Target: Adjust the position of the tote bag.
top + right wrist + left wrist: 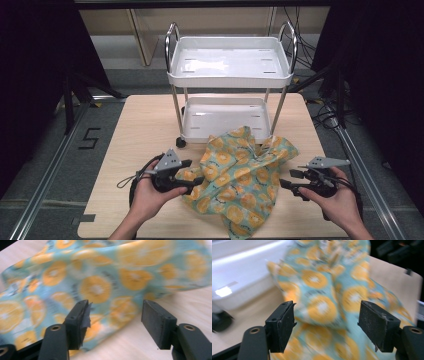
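Dark surroundings frame a pale wooden bench (135, 145) that carries a white two-tier trolley (230, 75) at its far side. Draped from the trolley's lower tray toward the near edge lies a crumpled teal cloth printed with orange slices (240, 180). The left gripper (192, 181), held in the left hand (147, 197), meets the cloth's left edge; its fingers (280, 326) stand apart, with a fold of cloth between and beyond them, unclamped. The right gripper (287, 180), in the right hand (335, 197), sits just beside the cloth's right edge, fingers (156, 323) apart, cloth ahead of the left finger, bare bench before the other.
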Available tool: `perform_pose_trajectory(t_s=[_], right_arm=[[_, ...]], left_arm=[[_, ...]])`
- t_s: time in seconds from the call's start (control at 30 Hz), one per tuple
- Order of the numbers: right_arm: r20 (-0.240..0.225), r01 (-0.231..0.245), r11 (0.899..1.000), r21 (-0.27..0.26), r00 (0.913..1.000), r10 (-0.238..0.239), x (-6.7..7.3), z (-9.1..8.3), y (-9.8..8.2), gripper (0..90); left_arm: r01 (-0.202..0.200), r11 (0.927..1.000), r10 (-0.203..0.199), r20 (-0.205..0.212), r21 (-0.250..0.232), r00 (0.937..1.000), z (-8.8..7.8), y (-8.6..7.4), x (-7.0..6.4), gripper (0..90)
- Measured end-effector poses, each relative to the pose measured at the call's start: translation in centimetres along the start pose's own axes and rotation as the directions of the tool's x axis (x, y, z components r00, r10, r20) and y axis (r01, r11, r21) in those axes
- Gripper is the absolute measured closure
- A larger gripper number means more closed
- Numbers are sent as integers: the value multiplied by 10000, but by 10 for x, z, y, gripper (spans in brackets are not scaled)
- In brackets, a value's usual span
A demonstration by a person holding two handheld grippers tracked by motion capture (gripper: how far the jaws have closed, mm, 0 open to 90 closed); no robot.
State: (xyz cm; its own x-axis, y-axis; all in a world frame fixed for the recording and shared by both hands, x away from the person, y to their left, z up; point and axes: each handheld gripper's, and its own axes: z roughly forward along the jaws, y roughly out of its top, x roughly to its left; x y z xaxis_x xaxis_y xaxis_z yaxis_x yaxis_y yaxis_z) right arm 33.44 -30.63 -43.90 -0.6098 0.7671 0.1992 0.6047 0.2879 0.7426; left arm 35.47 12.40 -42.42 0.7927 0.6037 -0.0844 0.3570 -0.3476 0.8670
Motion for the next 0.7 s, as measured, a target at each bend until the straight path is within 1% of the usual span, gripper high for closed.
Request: perform_pose_trajectory(t_s=[0.03, 0.07, 0.1, 0.13, 0.17, 0.2, 0.23, 0.27, 0.3, 0.33, 0.37, 0.4, 0.43, 0.47, 0.5, 0.53, 0.57, 0.6, 0.63, 0.67, 0.7], right_arm=[[137, -396, 9992, -20, 9991, 396, -2, -1, 1, 377], [278, -451, 9990, -63, 9986, 453, -7, -2, 2, 359], [425, -436, 9990, -51, 9981, 438, -12, -2, 4, 336], [572, -607, 9981, -89, 9965, 611, -15, -2, 6, 322], [704, -556, 9983, -176, 9959, 567, -19, -3, 8, 314], [913, -578, 9978, -335, 9940, 607, -22, -5, 11, 295], [913, -578, 9978, -335, 9940, 607, -22, -5, 11, 295], [1010, -604, 9973, -411, 9928, 642, -26, -5, 14, 276], [1064, -783, 9958, -468, 9909, 829, -29, -5, 17, 265], [1131, -1011, 9924, -699, 9876, 1086, -33, -4, 22, 247], [1131, -1011, 9924, -699, 9876, 1086, -33, -4, 22, 247], [1077, -1025, 9922, -716, 9881, 1098, -37, -2, 26, 246], [941, -1241, 9895, -737, 9869, 1308, -38, -1, 28, 246], [854, -1346, 9883, -720, 9864, 1405, -39, 1, 29, 245], [848, -1419, 9876, -675, 9854, 1474, -40, 3, 31, 243], [895, -1279, 9890, -742, 9869, 1343, -42, 5, 32, 243], [895, -1279, 9890, -742, 9869, 1343, -42, 5, 32, 243], [878, -1368, 9876, -772, 9858, 1435, -47, 10, 36, 239], [924, -1355, 9875, -801, 9854, 1427, -50, 12, 37, 235], [924, -1355, 9875, -801, 9854, 1427, -50, 12, 37, 235], [945, -1446, 9877, -601, 9842, 1499, -54, 17, 39, 221]], left_arm=[[39, 9999, -37, -102, 126, 9999, 4, 5, 3, 273], [273, 9995, -272, -110, 144, 9996, 8, 9, 5, 268], [273, 9995, -272, -110, 144, 9996, 8, 9, 5, 268], [135, 9998, -133, -116, 170, 9998, 18, 18, 10, 268], [32, 9996, -31, -56, 269, 10000, 23, 23, 13, 268], [73, 9995, -71, -57, 310, 10000, 29, 27, 15, 268], [73, 9995, -71, -57, 310, 10000, 29, 27, 15, 268], [93, 9996, -90, -120, 264, 9999, 35, 31, 17, 268], [-232, 9985, 238, -119, 493, 9996, 39, 36, 21, 268], [42, 9988, -33, -191, 496, 9998, 45, 39, 23, 268], [-140, 9987, 150, -202, 484, 9997, 49, 44, 28, 268], [-205, 9975, 222, -254, 674, 9994, 58, 51, 34, 268], [106, 9977, -93, -198, 669, 9998, 63, 53, 34, 265], [112, 9966, -91, -260, 812, 9996, 67, 54, 36, 264], [112, 9966, -91, -260, 812, 9996, 67, 54, 36, 264], [108, 9954, -83, -268, 954, 9996, 71, 56, 38, 262], [133, 9935, -109, -218, 1130, 9997, 76, 57, 39, 262], [95, 9916, -69, -199, 1294, 9998, 80, 58, 41, 257], [69, 9892, -21, -325, 1464, 9995, 87, 59, 45, 256], [69, 9892, -21, -325, 1464, 9995, 87, 59, 45, 255], [77, 9861, -12, -394, 1658, 9992, 94, 60, 48, 253]])
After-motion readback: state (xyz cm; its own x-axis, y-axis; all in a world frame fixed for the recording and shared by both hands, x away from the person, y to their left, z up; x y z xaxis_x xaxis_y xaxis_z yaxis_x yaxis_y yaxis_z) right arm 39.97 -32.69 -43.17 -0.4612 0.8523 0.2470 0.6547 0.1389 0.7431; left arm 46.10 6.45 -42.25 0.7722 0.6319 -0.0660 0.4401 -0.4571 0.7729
